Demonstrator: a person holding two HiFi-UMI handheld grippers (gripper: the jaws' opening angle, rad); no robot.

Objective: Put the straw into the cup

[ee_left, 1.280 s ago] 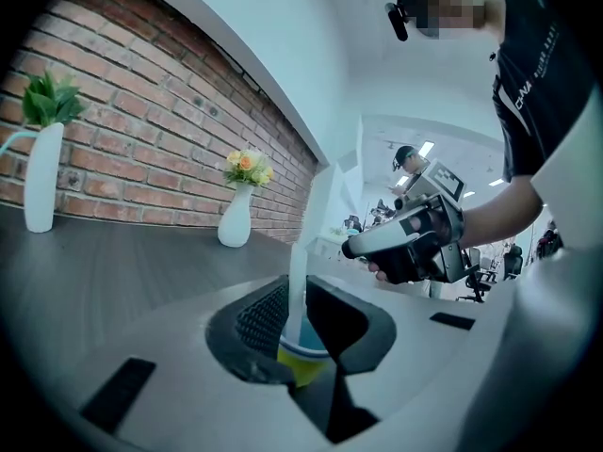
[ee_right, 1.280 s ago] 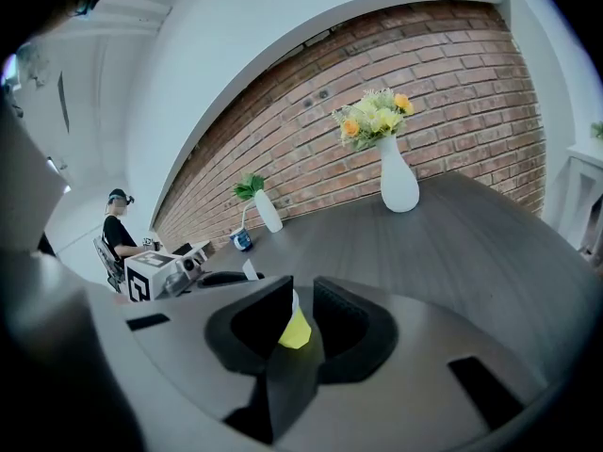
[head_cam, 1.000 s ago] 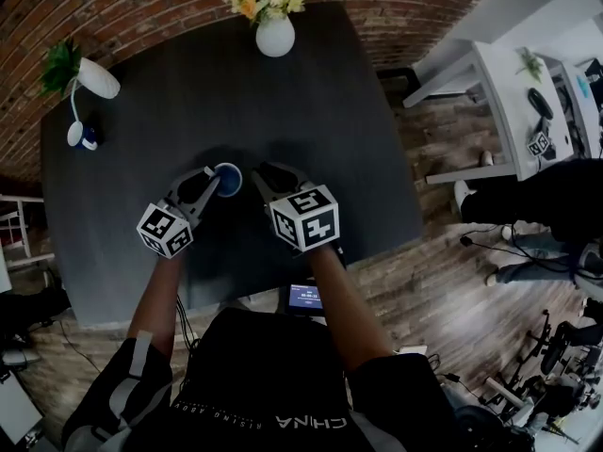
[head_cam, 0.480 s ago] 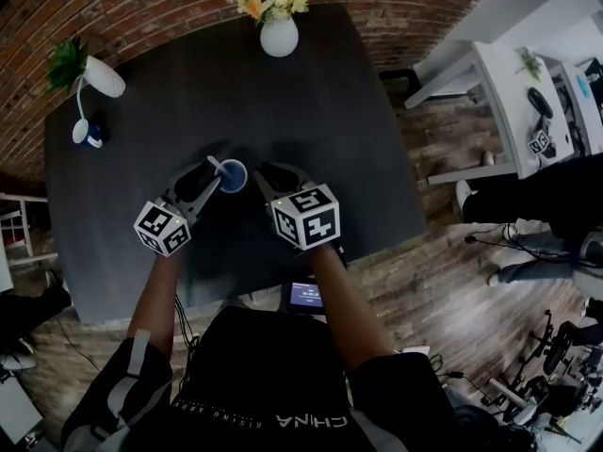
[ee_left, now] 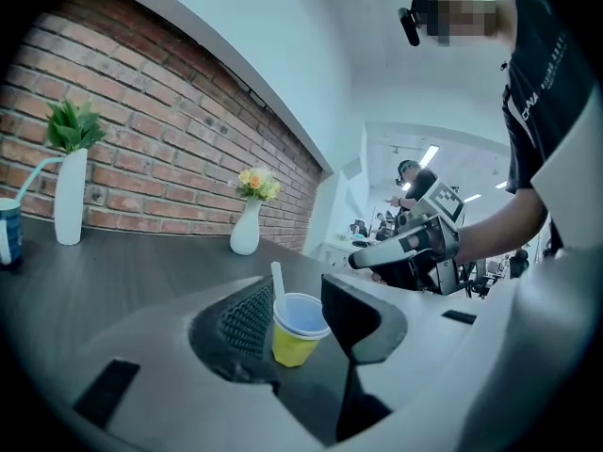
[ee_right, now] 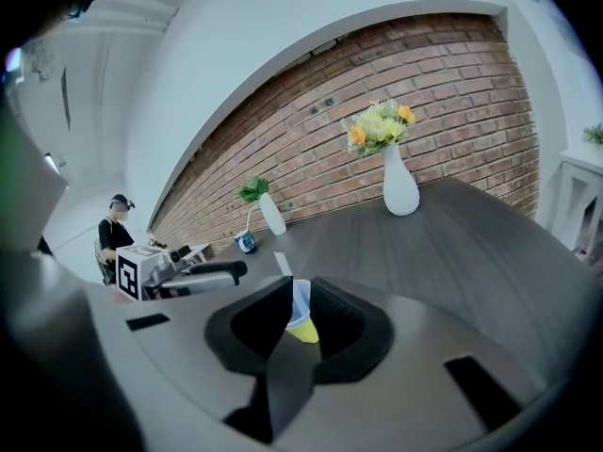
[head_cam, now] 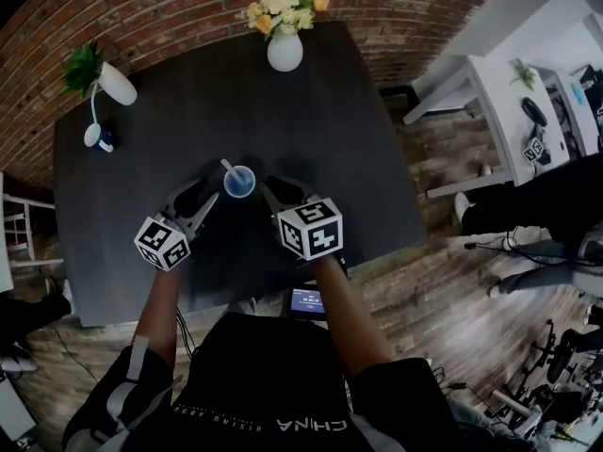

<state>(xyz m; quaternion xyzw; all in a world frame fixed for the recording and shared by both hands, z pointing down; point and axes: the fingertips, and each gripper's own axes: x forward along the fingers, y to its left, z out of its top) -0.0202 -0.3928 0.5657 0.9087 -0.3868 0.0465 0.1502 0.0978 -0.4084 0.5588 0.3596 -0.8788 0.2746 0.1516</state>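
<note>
Left hand-held gripper [head_cam: 205, 196]: jaws wide apart, having just been opening. Nothing is pressed between them, and the cup sits in line with the gap, clear of both pads.
Right hand-held gripper [head_cam: 270, 186]: jaws only narrowly apart. The cup shows through the slit, seemingly just past the tips and untouched.
Cup [ee_left: 298, 332]: upright on the counter between the two grippers. In the right gripper view a jaw hides its left side.
Straw [ee_left: 277, 285]: stands in the cup, leaning on the rim, its lower end hidden inside.
Counter [head_cam: 311, 139]: dark, its near edge partly hidden by the person's torso [head_cam: 273, 375].
Far edge: white vase of flowers [head_cam: 285, 50].
</note>
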